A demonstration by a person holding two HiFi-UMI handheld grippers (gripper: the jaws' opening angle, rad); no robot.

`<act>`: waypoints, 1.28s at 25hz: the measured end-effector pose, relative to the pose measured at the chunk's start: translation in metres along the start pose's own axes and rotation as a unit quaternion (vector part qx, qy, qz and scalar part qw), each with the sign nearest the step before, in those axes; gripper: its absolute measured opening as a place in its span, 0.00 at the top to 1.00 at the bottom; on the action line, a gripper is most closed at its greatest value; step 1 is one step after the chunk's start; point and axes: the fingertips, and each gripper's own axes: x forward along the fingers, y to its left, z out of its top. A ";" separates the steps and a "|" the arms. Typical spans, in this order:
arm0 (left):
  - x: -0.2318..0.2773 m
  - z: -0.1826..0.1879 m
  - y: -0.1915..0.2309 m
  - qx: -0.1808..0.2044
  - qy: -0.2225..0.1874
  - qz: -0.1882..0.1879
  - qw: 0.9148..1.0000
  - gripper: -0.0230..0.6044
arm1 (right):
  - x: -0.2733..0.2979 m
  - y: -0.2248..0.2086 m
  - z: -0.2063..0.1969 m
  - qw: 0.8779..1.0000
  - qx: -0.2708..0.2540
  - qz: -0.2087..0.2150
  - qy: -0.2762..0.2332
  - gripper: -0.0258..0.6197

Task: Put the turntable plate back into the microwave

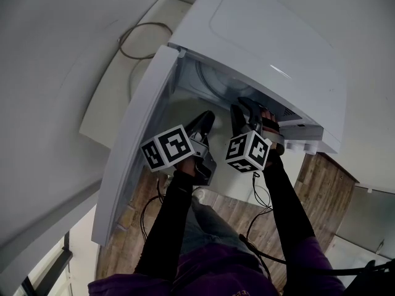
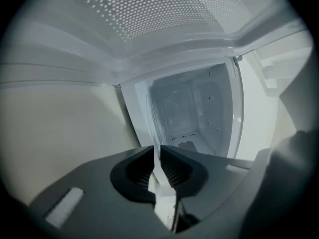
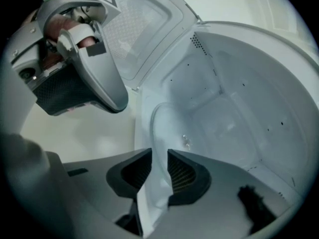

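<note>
The white microwave [image 1: 278,54] stands on a pale tabletop [image 1: 120,91], with its door [image 1: 139,147] swung wide open to the left of its cavity. The clear glass turntable plate [image 3: 167,128] sits at the mouth of that cavity, most of its disc already inside and its near rim pointing out of the opening. The left tongs [image 1: 205,123] reach into the opening just beside the door's hinge side. In the left gripper view they [image 2: 158,156] are nearly together and clamped on the thin edge of the plate. The right tongs [image 1: 247,106] reach in beside them, nearer the microwave's control side. In the right gripper view their jaws [image 3: 159,156] stand apart with the plate's rim running between them, and the pads are not pressing on it. The cavity's walls carry a few dark specks and close round the plate on 3 sides. The door's perforated window screen [image 2: 164,9] hangs close over the left tongs. The 2 marker cubes [image 1: 166,148] [image 1: 248,152] lie just outside the opening, in front of the person's black sleeves [image 1: 170,227]. Behind the microwave, beyond the door, a coiled cable [image 1: 141,41] lies on the tabletop. In front of the microwave and below it there is wood-patterned floor [image 1: 321,184].
</note>
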 end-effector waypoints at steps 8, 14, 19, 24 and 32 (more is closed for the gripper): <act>-0.001 -0.002 -0.015 0.020 0.008 -0.029 0.999 0.91 | -0.015 0.004 0.002 1.000 0.019 0.017 -0.016 0.75; -0.015 -0.019 -0.041 0.061 0.021 -0.059 0.996 0.96 | -0.076 -0.012 0.021 0.980 0.163 0.001 -0.116 0.75; -0.037 -0.052 -0.082 0.125 0.026 -0.074 0.989 0.96 | -0.158 -0.042 0.033 0.911 0.345 -0.047 -0.220 0.88; -0.064 -0.057 -0.155 0.290 -0.018 -0.075 0.954 0.96 | -0.236 -0.079 0.027 0.810 0.501 -0.079 -0.296 0.90; -0.084 -0.043 -0.265 0.495 -0.115 -0.063 0.859 0.96 | -0.307 -0.117 0.001 0.739 0.560 -0.150 -0.342 0.95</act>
